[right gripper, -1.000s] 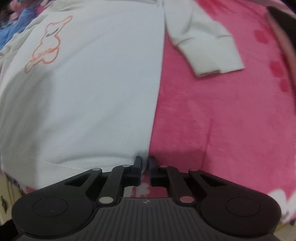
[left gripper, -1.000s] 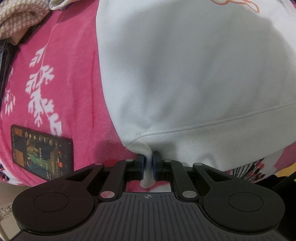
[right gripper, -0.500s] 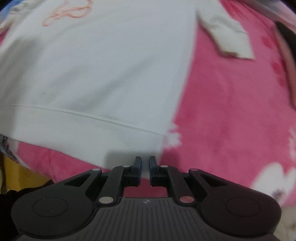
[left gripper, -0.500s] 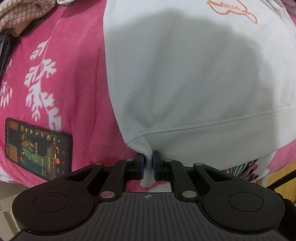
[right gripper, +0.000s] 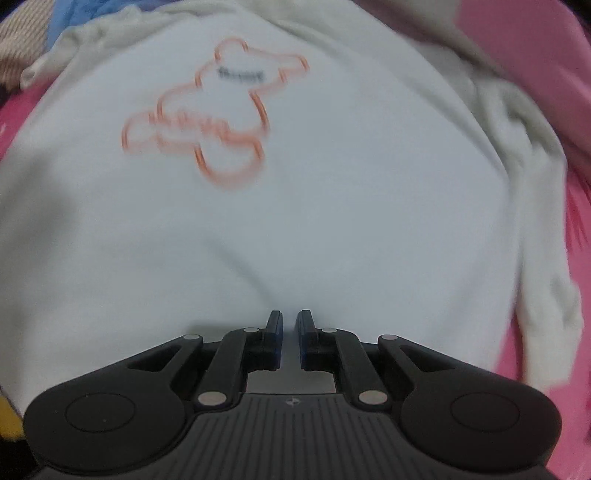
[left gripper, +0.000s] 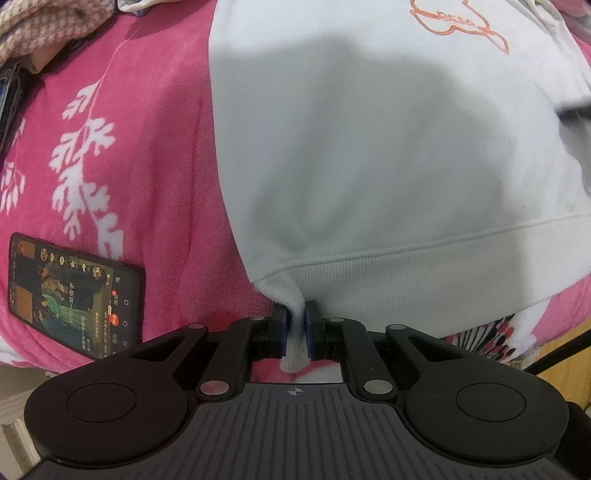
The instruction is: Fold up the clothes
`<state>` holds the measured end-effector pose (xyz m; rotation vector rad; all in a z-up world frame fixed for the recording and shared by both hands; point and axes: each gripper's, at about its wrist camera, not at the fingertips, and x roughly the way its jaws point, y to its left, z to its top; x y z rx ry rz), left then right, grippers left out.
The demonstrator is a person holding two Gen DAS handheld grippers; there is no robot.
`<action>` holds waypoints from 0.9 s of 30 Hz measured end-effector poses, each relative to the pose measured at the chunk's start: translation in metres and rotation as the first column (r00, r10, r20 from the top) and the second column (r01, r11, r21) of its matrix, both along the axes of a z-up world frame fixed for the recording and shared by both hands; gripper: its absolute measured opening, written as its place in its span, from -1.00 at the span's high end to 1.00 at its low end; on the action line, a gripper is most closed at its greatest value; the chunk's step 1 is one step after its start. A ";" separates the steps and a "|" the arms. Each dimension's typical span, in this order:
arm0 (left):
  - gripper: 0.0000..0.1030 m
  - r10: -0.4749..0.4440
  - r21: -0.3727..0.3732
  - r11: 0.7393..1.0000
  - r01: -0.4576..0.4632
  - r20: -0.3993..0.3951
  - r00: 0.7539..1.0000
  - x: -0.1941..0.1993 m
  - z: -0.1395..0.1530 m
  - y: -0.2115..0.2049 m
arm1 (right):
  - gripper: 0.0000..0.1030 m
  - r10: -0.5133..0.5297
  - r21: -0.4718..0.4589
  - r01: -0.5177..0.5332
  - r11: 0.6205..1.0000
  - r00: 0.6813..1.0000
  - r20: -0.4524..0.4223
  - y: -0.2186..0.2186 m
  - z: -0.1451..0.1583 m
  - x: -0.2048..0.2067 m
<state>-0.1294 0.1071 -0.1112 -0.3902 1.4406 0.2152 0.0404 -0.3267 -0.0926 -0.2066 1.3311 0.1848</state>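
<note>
**White sweatshirt flat on pink blanket, left gripper pinching its hem corner**

The white sweatshirt (left gripper: 369, 147) lies spread on the pink blanket (left gripper: 147, 147), its long axis running from the ribbed hem (left gripper: 406, 273) at the near edge to the collar at the far end. The orange outline print (right gripper: 218, 118) sits on the far half of the chest. 1 sleeve (right gripper: 532, 258) lies folded along the right side of the body, cuff toward the near side.

The left gripper (left gripper: 294, 328) points down at the near left corner of the hem, its 2 blue-padded fingers clenched on a bunched tab of white rib. The right gripper (right gripper: 290, 339) hovers over the middle of the sweatshirt's front, tilted steeply down, jaws nearly together with nothing between them; that view is motion-blurred.

The fabric looks smooth, a soft crease rising from the pinched corner. A phone (left gripper: 74, 299) with a lit screen lies on the blanket, left of the hem. Checked cloth (left gripper: 48, 26) is heaped at the far left.
</note>
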 end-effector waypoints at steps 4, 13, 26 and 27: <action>0.83 0.016 -0.015 1.000 -0.016 0.013 1.000 -0.008 0.000 0.007 | 0.86 -0.056 -0.076 0.047 0.996 0.991 -0.121 -0.026 0.008 -0.035; 0.82 -0.004 -0.019 1.000 0.005 0.016 1.000 -0.019 0.003 0.016 | 0.79 -0.013 0.061 0.014 0.998 1.000 -0.021 0.008 0.026 -0.010; 0.81 -0.135 -0.033 0.990 0.137 0.059 0.989 -0.040 0.005 0.033 | 0.51 -0.197 0.164 0.198 0.966 0.980 -0.023 -0.008 0.046 -0.084; 0.81 -0.137 -0.035 0.990 0.140 0.055 0.989 -0.040 0.006 0.035 | 0.51 -0.176 0.192 0.175 0.966 0.984 -0.008 0.003 0.043 -0.080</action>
